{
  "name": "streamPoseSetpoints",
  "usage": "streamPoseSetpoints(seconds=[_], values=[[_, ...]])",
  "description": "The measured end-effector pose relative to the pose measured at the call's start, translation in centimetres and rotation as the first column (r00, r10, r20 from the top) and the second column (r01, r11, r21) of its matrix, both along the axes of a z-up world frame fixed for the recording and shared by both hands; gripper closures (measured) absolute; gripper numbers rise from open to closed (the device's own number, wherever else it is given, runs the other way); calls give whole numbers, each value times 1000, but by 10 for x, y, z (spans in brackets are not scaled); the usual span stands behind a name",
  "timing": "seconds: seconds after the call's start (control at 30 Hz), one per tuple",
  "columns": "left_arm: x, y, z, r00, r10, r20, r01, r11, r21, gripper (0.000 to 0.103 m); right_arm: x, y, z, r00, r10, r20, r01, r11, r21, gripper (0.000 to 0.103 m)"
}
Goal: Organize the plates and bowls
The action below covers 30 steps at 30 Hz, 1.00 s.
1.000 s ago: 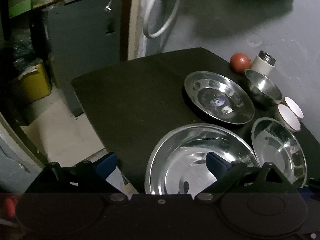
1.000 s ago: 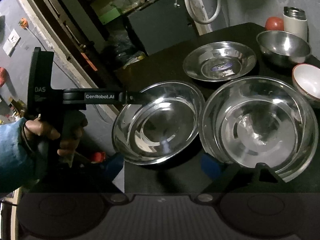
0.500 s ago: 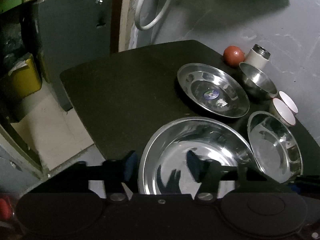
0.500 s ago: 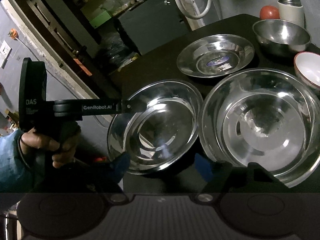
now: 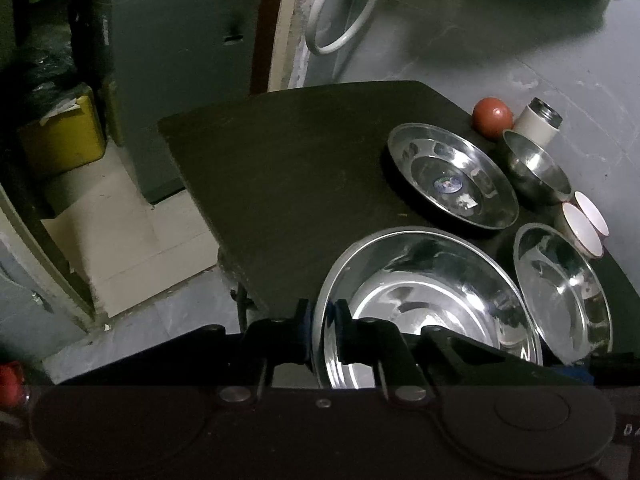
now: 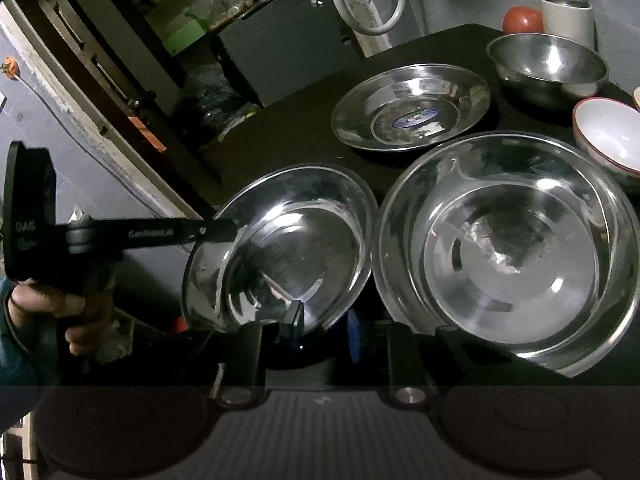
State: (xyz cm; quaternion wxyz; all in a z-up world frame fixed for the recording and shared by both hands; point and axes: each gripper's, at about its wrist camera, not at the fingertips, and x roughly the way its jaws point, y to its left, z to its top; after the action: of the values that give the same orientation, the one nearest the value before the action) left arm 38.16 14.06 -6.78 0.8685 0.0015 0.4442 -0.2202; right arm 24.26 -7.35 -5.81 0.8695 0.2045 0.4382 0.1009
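Steel bowl [image 5: 424, 300], near table [image 5: 280, 168] edge, rim pinched by left gripper [image 5: 322, 330], and by right gripper [image 6: 324, 330], both narrowed onto it. Second steel bowl [image 6: 516, 248] just beside; flat plate [image 6: 412, 106] behind. Dim room: grey wall [image 5: 500, 40], pale tiled floor [image 5: 132, 232], yellow bin [image 5: 60, 136].

Both grippers are matte black, the left gripper [image 5: 321, 330] and right gripper [image 6: 325, 330] tipped with blue pads. Silver screws stud their bases. White lettering marks the left one's arm, and a blue sleeve [image 6: 16, 344] covers the wrist.
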Motion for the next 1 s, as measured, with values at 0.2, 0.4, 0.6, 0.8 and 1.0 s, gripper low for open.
streamPoseSetpoints(seconds=[0.2,0.4,0.6,0.8,1.0], values=[[-21,12,9,999,34,9,-34,999,-3,93,-6,-2,5,999,32,27,-32,999,17,79],[-45,19,22,997,76,25,-76,997,14,93,-11,-3,12,996,74,56,-76,997,24,80],[-56,4,36,994,89,58,-89,996,-5,93,-23,-17,26,992,69,103,-71,997,13,80],[-56,-40,43,996,40,83,-37,998,-42,93,-39,-49,35,993,-8,121,9,1000,-7,80],[-52,-97,39,995,-51,85,55,997,-50,93,-55,-87,38,986,-119,120,125,991,-45,80]])
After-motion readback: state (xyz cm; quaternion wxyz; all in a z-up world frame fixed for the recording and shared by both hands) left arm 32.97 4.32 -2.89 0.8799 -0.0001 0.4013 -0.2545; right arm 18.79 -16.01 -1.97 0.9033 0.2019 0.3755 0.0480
